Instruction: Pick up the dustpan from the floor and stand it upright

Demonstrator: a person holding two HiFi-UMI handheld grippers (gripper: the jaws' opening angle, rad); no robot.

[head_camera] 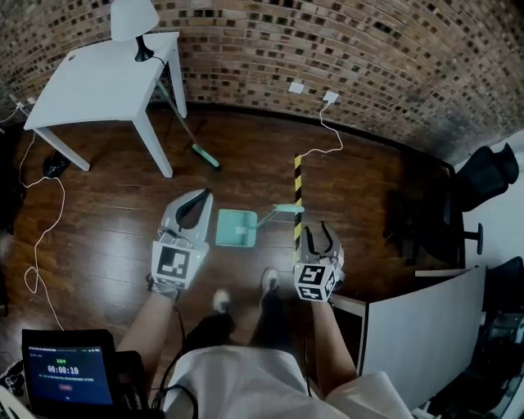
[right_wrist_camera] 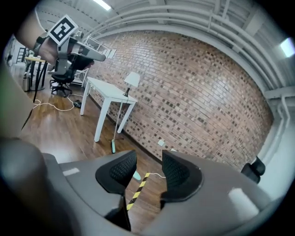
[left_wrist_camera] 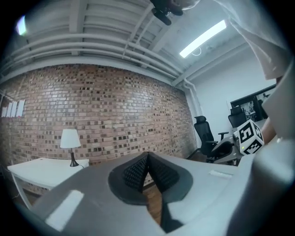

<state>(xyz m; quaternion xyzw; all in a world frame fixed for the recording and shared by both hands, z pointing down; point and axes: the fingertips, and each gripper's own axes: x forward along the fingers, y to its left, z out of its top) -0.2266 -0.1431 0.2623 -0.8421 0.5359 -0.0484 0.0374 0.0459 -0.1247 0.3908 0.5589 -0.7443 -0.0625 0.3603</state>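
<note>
The teal dustpan [head_camera: 234, 228] lies flat on the wooden floor in the head view, its handle [head_camera: 282, 210] reaching right toward a yellow-black tape strip. My left gripper [head_camera: 204, 196] hovers just left of the pan, well above the floor; in the left gripper view its pads meet at the tips, so the left gripper [left_wrist_camera: 147, 159] is shut with nothing in it. My right gripper [head_camera: 320, 228] hangs to the right of the handle. The right gripper view shows the right gripper [right_wrist_camera: 149, 162] open and empty, with a small teal piece [right_wrist_camera: 137, 175] on the floor far below the gap.
A white table [head_camera: 106, 82] with a lamp [head_camera: 133, 20] stands at the back left, and a green-handled broom [head_camera: 185, 124] leans on it. Tape strip [head_camera: 298, 196] runs toward the brick wall. Office chairs [head_camera: 485, 176] and a white desk panel [head_camera: 422, 323] are at the right. Cables trail at the left.
</note>
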